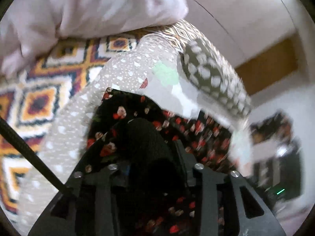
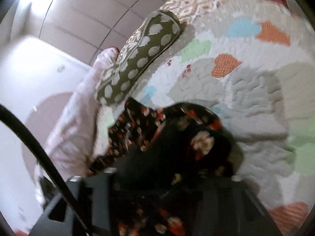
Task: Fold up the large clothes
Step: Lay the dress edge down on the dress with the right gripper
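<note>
A black garment with red and cream flowers (image 1: 196, 129) hangs bunched over my left gripper (image 1: 145, 137), which is shut on it and holds it above the bed. The same floral garment (image 2: 157, 122) drapes over my right gripper (image 2: 177, 137), also shut on it; cloth hides the fingertips in both views. The stretch of garment between the two grippers is blurred.
A white quilt with coloured hearts (image 2: 246, 78) covers the bed. An olive pillow with white spots (image 2: 137, 59) lies at its edge and also shows in the left wrist view (image 1: 206, 66). A patterned orange rug (image 1: 49, 90), a pale pink cloth (image 1: 88, 5) and white wardrobe panels (image 2: 88, 9) surround it.
</note>
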The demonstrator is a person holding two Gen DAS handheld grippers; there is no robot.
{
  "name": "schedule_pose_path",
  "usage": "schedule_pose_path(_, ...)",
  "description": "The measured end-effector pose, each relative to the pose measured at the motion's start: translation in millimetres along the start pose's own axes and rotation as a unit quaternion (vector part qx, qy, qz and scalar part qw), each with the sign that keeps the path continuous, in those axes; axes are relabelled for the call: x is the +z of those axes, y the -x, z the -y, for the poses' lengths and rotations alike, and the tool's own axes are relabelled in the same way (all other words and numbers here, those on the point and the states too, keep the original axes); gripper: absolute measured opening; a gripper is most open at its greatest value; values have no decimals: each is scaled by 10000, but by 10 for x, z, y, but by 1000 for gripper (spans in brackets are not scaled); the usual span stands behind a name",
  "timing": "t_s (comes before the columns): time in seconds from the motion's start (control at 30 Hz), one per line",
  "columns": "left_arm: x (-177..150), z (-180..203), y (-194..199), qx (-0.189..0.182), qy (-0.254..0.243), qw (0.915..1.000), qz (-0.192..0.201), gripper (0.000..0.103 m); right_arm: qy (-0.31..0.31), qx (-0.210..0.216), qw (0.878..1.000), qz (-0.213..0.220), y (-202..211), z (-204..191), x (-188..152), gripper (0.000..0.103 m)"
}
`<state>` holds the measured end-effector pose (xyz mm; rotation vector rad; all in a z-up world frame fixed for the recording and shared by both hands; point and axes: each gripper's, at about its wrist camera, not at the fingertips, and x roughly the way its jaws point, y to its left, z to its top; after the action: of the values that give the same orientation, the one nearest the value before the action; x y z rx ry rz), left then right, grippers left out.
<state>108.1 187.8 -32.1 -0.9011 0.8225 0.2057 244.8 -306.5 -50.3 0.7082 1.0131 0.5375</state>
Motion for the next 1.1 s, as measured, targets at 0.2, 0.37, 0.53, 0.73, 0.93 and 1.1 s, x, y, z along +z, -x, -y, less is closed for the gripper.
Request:
schedule_pose_path(0.2,220,-124,-10,210,381,9987,274,42,-851,246,9955,321,-208,150,248,68)
schedule_pose_path(0.37,153,-42,152,689,-163,9967,387,52,-452,-12,9984,332,-243,-12,357,68)
schedule_pose_path(0.53,-79,60,380,1222,-1012,9862,476,55,338,-286,9978,496,129,-215,277,72)
schedule_pose_path(0.73,-436,63,448,1465,-1841,9716,243,65,1208,-820,9881,490,668,-257,-217,72)
schedule_pose_path(0.93,-583,-141,177,2447,-2306,9417,62,74,1577,-1316,9785,176,717,38,-837,72)
schedule_pose_path(1.1,-336,-469,396,2428,-1144,9629,282,71,1742,-1919,9655,243,600,387,-1085,72)
